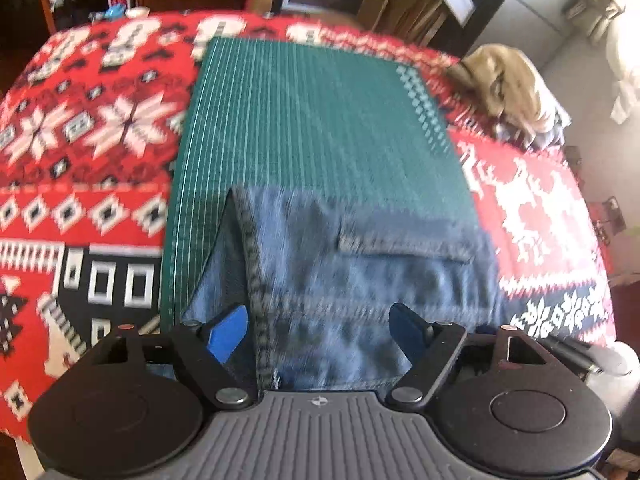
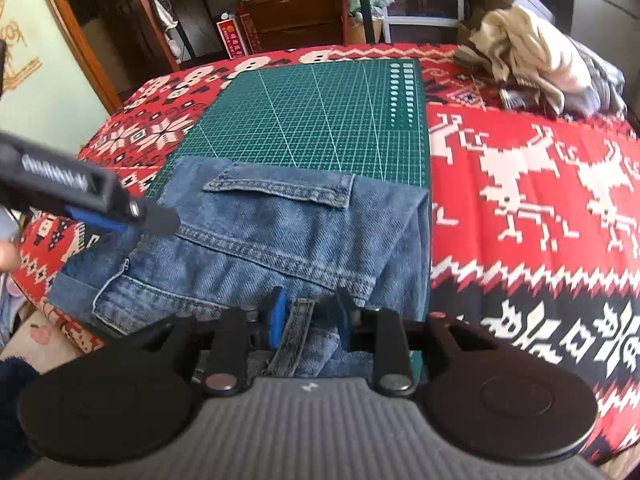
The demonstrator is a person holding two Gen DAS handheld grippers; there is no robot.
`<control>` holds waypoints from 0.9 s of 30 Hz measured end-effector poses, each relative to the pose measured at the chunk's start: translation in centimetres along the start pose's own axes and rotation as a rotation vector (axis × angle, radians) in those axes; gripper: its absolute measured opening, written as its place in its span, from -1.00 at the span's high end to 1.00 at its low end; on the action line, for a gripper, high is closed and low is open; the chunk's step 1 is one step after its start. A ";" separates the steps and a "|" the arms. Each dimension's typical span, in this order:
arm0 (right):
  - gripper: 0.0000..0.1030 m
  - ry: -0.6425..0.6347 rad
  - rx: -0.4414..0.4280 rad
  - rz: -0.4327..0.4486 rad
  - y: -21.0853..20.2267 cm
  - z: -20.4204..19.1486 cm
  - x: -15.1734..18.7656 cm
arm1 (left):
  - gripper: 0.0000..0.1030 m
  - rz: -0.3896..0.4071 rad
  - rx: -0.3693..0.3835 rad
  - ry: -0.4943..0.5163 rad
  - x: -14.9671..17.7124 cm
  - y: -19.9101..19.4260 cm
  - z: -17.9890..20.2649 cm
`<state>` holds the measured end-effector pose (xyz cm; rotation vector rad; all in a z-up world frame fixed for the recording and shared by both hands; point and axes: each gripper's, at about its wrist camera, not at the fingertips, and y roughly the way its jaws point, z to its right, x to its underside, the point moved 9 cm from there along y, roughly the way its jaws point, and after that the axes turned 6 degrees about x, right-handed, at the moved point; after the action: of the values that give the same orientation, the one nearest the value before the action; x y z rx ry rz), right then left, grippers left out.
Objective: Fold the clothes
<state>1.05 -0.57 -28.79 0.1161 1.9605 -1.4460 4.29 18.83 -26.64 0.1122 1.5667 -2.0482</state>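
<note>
A cutting mat [image 2: 328,120] lies on a patterned cloth [image 2: 520,200] covering the counter, filling the middle of the frame. Folded jeans [image 2: 280,232] rest on the mat's near end, spilling past its left edge onto the cloth. A heap of clothes [image 2: 532,60] sits on the cloth at upper right, behind and to the right of the mat. Shelves [image 2: 280,12] stand behind the counter along the top of the frame.

Far cutting mat [image 2: 320,120] bare; clothes pile [image 2: 532,60] (probably loose) right.
</note>
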 end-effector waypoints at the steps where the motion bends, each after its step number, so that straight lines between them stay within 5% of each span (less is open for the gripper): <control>1: 0.42 0.007 -0.004 -0.001 0.0 0.1 0.1 | -0.23 -0.005 0.005 0.004 -0.3 0.2 0.3; 4: 0.41 0.026 -0.014 -0.008 0.2 0.3 0.1 | 0.26 -0.036 0.030 0.008 -0.7 1.7 1.0; 11: 0.37 0.060 -0.044 -0.017 0.5 0.9 0.2 | 0.56 -0.023 -0.002 0.005 -0.7 3.4 0.2; 13: 0.37 0.063 -0.047 -0.017 0.6 0.9 0.2 | 0.84 -0.013 0.002 -0.016 -0.5 3.2 -0.7; 21: 0.37 0.065 -0.036 -0.025 0.4 0.7 0.0 | 0.95 -0.007 0.059 -0.102 -0.6 2.6 -2.6; 27: 0.38 0.037 -0.043 0.044 -0.8 -0.6 -3.1 | 0.89 -0.011 0.126 -0.052 -1.2 2.1 0.0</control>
<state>2.80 0.61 -26.30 0.1663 2.0057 -1.3819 6.32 18.95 -28.02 0.0965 1.4102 -2.1408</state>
